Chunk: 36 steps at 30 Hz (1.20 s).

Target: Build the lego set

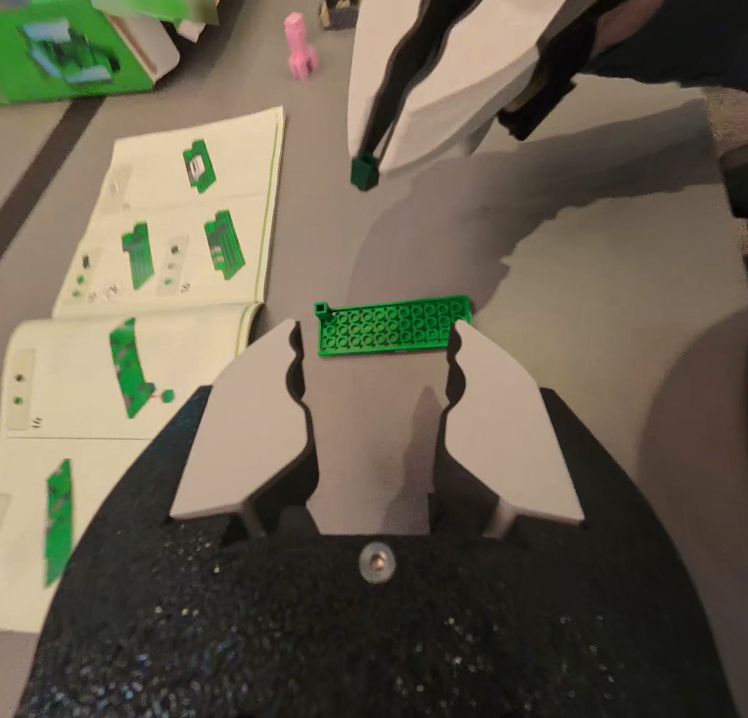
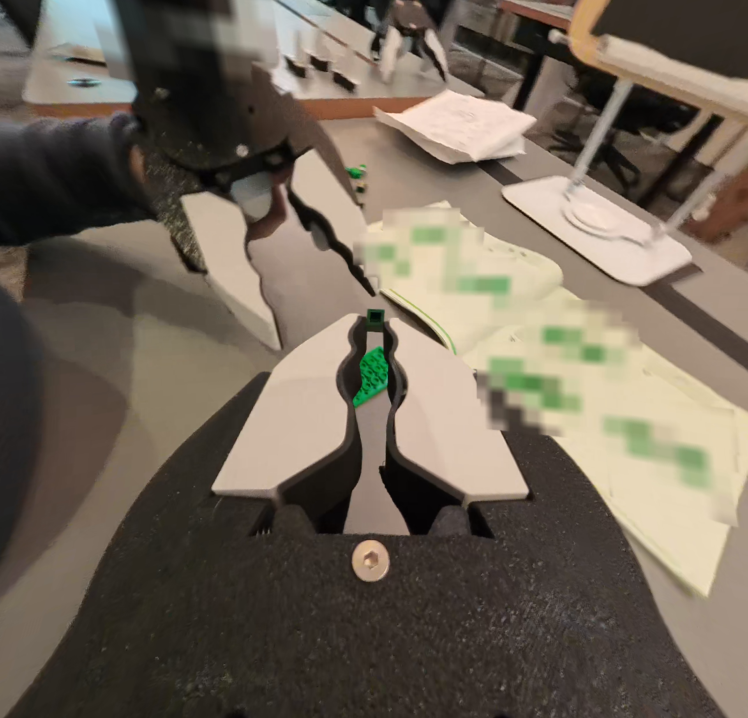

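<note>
A bright green studded plate (image 1: 392, 328) lies flat on the grey table, with a small green brick (image 1: 322, 310) standing on its left corner. My left gripper (image 1: 376, 330) is open and hovers just in front of the plate, its tips by the plate's two ends. My right gripper (image 1: 366, 160) comes in from the top right, shut on a small dark green brick (image 1: 365, 171) and held above the table beyond the plate. In the right wrist view the dark green brick (image 2: 375, 320) sits between the fingertips, with the plate (image 2: 371, 375) seen below through the gap and the left gripper (image 2: 324, 318) open at upper left.
An open instruction booklet (image 1: 162, 253) lies left of the plate. A green set box (image 1: 69, 51) and a pink figure (image 1: 301, 49) stand at the back left. Small loose pieces (image 2: 356, 176), a paper stack (image 2: 457, 126) and a white stand base (image 2: 599, 229) lie farther off. Across from one pair of fingers to the other is roughly 6 centimetres.
</note>
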Motion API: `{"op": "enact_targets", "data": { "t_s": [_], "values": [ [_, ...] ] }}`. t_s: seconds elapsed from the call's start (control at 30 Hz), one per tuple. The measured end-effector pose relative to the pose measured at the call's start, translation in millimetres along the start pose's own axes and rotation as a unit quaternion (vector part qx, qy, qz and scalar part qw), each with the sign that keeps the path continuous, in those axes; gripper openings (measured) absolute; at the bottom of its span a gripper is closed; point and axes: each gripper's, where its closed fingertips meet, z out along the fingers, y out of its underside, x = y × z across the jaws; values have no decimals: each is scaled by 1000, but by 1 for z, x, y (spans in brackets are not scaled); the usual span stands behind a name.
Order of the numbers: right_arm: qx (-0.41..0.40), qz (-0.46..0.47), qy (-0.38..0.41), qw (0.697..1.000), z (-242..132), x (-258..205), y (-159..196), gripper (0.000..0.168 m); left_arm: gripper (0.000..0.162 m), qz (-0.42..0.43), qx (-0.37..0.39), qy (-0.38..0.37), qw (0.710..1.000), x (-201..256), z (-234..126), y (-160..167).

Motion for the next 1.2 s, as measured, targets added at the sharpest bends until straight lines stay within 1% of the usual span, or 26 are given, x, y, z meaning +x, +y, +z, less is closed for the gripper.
{"op": "enact_targets", "data": {
  "t_s": [0.03,0.07,0.23,0.27,0.33,0.5,0.6,0.77,0.87,0.93,1.1,1.2],
  "values": [
    [-3,14,18,1000,-1,5,6,7,77,-15,-3,-2,1000,0,8,5],
    [-7,25,34,999,-2,10,11,7,88,-30,-11,-5,999,0,15,10],
    [-25,59,84,994,-1,18,28,7,127,-80,-64,-7,995,4,38,31],
    [-30,64,98,993,-1,21,31,7,131,-86,-70,-2,994,7,41,33],
    [-38,78,123,989,2,24,37,7,134,-92,-79,11,993,11,46,36],
    [-63,95,160,981,11,24,46,7,132,-89,-77,22,993,15,54,39],
    [-60,98,161,980,15,19,47,7,132,-85,-75,26,993,15,55,38],
    [-66,129,185,972,16,20,54,7,128,-82,-79,29,993,15,55,38],
    [-74,148,192,967,19,17,59,7,116,-77,-79,34,993,19,55,35],
    [-79,155,194,965,21,15,62,7,103,-81,-74,30,994,20,55,33],
    [-78,161,199,963,23,13,59,7,102,-93,-57,12,994,19,56,31],
    [-78,159,212,961,25,12,58,7,102,-80,-49,-12,995,16,54,29]
  ]
}}
